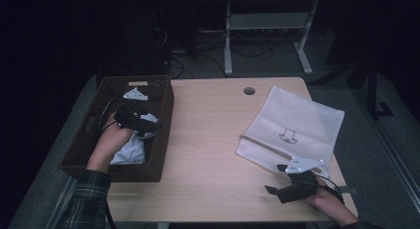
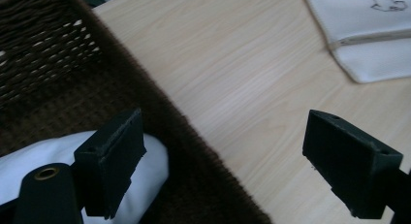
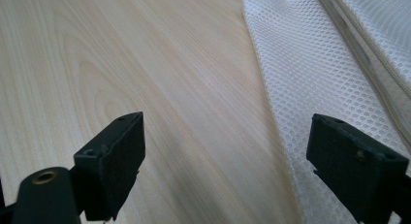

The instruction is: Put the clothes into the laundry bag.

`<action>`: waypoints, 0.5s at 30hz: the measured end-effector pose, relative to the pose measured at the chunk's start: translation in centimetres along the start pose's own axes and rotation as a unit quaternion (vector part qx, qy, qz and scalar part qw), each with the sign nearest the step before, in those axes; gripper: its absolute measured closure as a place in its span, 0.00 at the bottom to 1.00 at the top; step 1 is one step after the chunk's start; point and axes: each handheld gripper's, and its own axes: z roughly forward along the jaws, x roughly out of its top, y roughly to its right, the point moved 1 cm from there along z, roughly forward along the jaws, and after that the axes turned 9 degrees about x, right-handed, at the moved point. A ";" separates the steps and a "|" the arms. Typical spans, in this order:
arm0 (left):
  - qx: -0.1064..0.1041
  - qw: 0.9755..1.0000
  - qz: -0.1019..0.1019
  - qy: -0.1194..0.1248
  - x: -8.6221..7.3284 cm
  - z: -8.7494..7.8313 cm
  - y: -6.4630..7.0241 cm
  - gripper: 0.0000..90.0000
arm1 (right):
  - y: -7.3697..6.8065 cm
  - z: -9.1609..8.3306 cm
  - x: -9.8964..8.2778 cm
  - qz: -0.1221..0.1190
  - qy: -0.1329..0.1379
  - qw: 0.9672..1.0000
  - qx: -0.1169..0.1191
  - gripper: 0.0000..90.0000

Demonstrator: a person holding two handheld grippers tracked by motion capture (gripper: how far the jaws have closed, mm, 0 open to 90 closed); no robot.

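The table (image 1: 208, 140) carries a brown woven basket (image 1: 163, 135) at its left edge and a white mesh bag (image 1: 297, 125) toward its right edge, near the front right corner. Crumpled white cloth (image 1: 130, 148) lies in the basket, against its front wall. It looks light, soft and limp, so it should sag when lifted; a pinch on a raised fold would likely hold better than a flat patch. The mesh bag also looks thin and floppy, with a firmer zipper line (image 3: 358, 54) that would probably give the best grip.

The left gripper (image 1: 148, 124) hovers over the cloth, jaws apart and empty. The right gripper (image 1: 275, 191) hangs at the front edge just beside the bag, jaws apart, holding nothing.

The high view shows the layout and the bag's printed drawing; the right gripper view shows the mesh weave, the left gripper view the basket's rim.
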 end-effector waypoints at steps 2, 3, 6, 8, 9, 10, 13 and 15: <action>0.010 1.000 -0.008 -0.003 -0.3 -0.1 -0.8 0.16 | 0.0 0.0 0.0 0.000 0.000 1.000 0.000 0.15; 0.013 1.000 -0.010 -0.004 -0.4 -0.2 -1.0 0.16 | 0.0 0.0 0.0 0.000 0.000 1.000 0.001 0.14; 0.025 0.999 -0.018 -0.009 -0.8 -0.2 -1.9 0.16 | 0.0 0.0 0.0 0.001 -0.001 1.000 0.001 0.14; 0.035 0.999 -0.019 -0.017 -1.2 -0.2 -2.3 0.16 | 0.0 0.0 0.0 0.001 -0.002 1.000 0.001 0.14; 0.040 0.999 -0.019 -0.024 -1.4 -0.1 -2.7 0.16 | 0.0 0.0 0.0 0.001 -0.002 1.000 0.002 0.14; 0.042 0.999 -0.020 -0.027 -1.6 0.0 -2.9 0.16 | 0.0 0.0 -0.1 0.001 -0.002 1.000 0.002 0.14; 0.049 0.998 -0.026 -0.034 -2.0 0.1 -3.7 0.16 | 0.1 0.0 -0.1 0.001 -0.002 1.000 0.001 0.15; 0.056 0.997 -0.030 -0.038 -2.4 0.2 -4.1 0.16 | 0.1 0.0 -0.1 0.001 -0.002 1.000 0.001 0.15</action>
